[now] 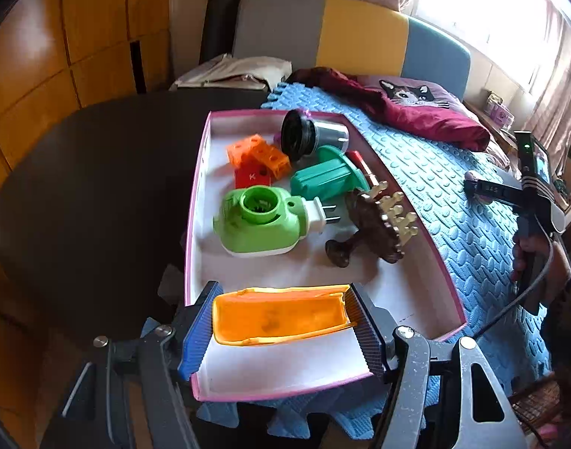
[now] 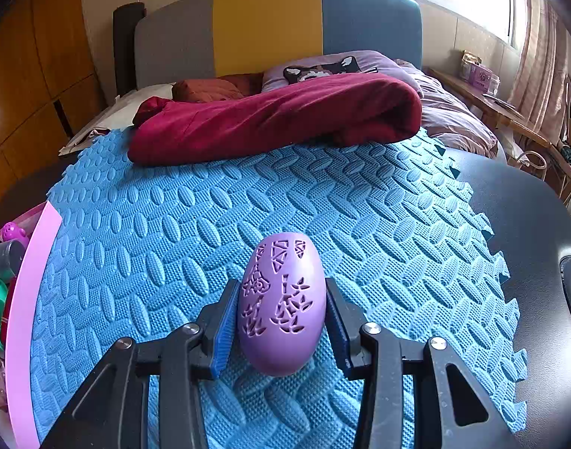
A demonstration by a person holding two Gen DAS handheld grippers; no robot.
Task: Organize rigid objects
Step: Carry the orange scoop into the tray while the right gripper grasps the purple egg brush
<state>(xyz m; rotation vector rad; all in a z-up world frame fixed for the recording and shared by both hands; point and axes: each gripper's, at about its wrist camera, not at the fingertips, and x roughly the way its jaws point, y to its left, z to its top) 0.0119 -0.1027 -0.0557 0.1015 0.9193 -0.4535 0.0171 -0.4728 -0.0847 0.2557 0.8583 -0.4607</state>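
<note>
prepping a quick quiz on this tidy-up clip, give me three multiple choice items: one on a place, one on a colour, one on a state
1. Where is the green plug-in device?
A. inside the pink-rimmed box
B. on the blue foam mat
C. on the red blanket

2. What colour is the egg-shaped shell between the right gripper fingers?
A. orange
B. purple
C. green

3. What is the left gripper doing?
A. hanging open and empty
B. shut on the orange case
C. shut on the brown hairbrush

Answers: 1 A, it lies on the box's white floor beside the other items. 2 B, the cut-out shell is purple. 3 B, both pads press the case's ends.
</note>
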